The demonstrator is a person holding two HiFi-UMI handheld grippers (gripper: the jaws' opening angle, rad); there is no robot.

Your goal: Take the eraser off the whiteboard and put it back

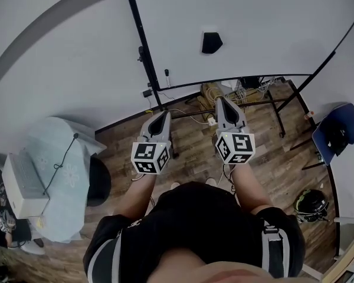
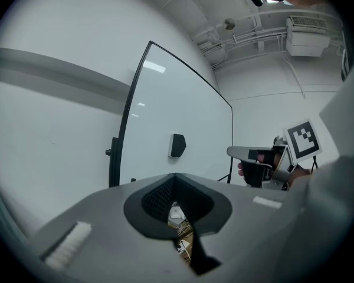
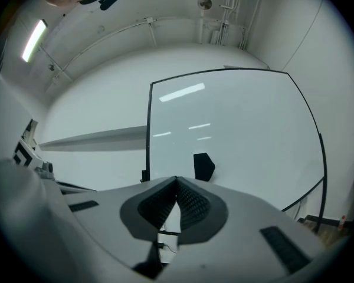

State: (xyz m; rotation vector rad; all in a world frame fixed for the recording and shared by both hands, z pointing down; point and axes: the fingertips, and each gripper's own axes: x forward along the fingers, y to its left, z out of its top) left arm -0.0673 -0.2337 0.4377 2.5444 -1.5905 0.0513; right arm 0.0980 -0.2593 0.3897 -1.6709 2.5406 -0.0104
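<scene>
The black eraser (image 1: 211, 42) sticks to the whiteboard (image 1: 253, 22), with nothing touching it. It also shows as a dark block in the left gripper view, eraser (image 2: 177, 145), and in the right gripper view, eraser (image 3: 203, 165). My left gripper (image 1: 164, 117) and right gripper (image 1: 220, 102) are held side by side in front of the board, both pointing at it and well short of it. Each is shut with nothing between its pads. The right gripper (image 2: 256, 158) appears at the right of the left gripper view.
The board's black stand (image 1: 277, 102) and a tangle of cables (image 1: 224, 92) lie on the wood floor below it. A blue chair (image 1: 336, 133) and a helmet (image 1: 310, 205) are at the right. A cloth-covered table (image 1: 68, 175) with a white box (image 1: 22, 184) stands at the left.
</scene>
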